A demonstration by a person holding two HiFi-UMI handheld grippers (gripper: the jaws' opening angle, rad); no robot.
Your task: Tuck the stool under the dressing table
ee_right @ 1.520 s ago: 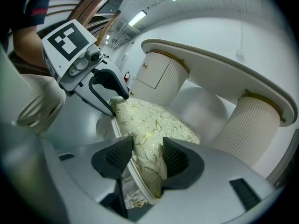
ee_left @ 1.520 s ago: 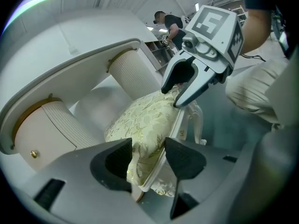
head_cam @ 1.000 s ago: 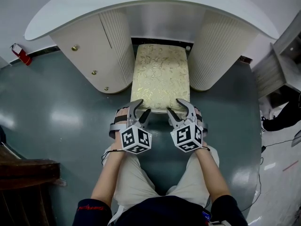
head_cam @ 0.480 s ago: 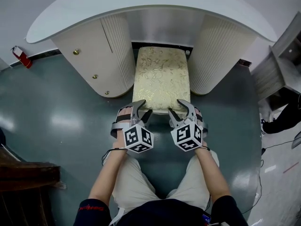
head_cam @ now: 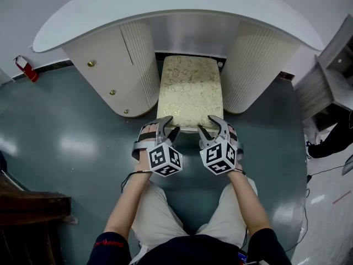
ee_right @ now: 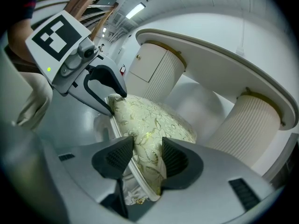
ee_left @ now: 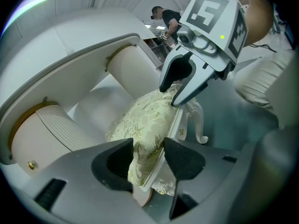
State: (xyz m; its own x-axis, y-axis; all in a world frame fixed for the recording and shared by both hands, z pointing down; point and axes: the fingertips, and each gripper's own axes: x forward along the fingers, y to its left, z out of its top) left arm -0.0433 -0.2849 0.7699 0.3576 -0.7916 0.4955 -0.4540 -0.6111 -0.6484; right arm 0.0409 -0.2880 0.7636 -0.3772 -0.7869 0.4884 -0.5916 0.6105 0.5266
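Right gripper clamps the stool at its puffy, leaf-patterned edge.

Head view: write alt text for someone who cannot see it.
Seen from above, a person holds the left gripper and right gripper closed on the near edge of a gold-patterned cushioned stool, the left fingers having just closed further. The stool sits partly in the knee gap of a white curved dressing table on a grey-green floor.

Gold-patterned stool sits partly under dressing table.
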